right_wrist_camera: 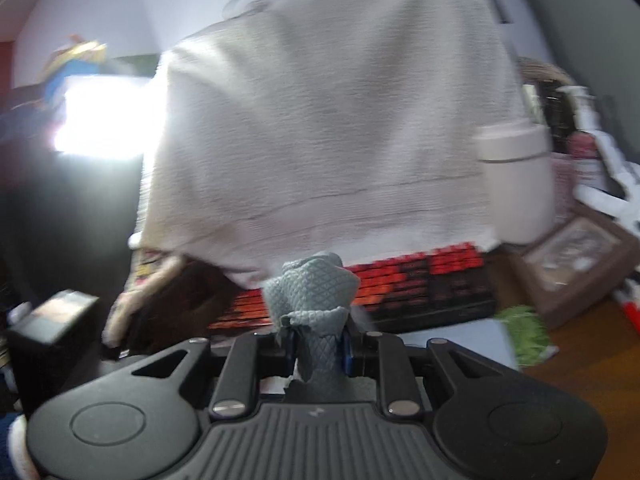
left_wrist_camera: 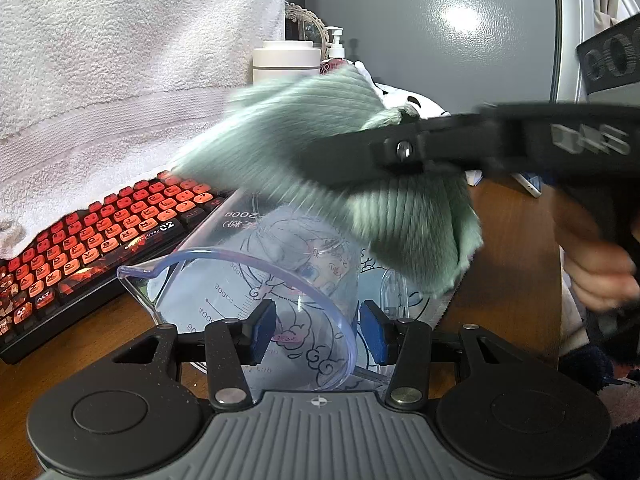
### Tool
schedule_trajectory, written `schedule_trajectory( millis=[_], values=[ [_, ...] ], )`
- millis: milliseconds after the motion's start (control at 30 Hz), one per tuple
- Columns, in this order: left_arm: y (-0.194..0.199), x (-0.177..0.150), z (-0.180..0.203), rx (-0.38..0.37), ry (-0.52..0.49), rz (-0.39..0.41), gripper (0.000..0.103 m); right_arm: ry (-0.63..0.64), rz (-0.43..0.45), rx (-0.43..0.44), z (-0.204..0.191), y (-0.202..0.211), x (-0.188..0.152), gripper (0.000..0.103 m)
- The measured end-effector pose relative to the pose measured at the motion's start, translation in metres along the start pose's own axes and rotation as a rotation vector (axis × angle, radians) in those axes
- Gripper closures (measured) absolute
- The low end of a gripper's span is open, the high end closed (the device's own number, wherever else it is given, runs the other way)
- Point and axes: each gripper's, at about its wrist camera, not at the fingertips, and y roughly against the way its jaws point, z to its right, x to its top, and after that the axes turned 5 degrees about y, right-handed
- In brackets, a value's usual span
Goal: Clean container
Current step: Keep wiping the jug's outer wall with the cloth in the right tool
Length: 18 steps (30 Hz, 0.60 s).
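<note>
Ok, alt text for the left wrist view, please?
The left gripper holds a clear measuring cup tilted over a wooden desk, while the right gripper, blurred, holds a grey-green cloth above it. A red-keyed keyboard lies behind.

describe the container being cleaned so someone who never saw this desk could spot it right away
Start at the red and black keyboard on the wooden desk; just right of it, the left gripper holds a clear plastic measuring cup tilted on its side. It has a pour spout and printed volume markings. Unlike the opaque white canister behind, you can see through it, and the right gripper holds a green cloth above it.
</note>
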Motion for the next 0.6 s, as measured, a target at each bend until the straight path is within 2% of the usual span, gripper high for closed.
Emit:
schedule_trajectory(
  millis=[133,300,600],
  values=[
    [0.000,0.001,0.001,0.001,-0.001,0.000,0.057,0.093,-0.005,0.085,-0.031,-0.003,-0.002,0.083],
    [0.000,0.001,0.001,0.001,-0.002,0.000,0.057,0.073,-0.013,0.100,-0.028,-0.002,-0.001,0.083],
    [0.001,0.003,0.001,0.001,-0.003,0.000,0.057,-0.004,-0.008,-0.079,0.021,0.004,0.000,0.083]
  ],
)
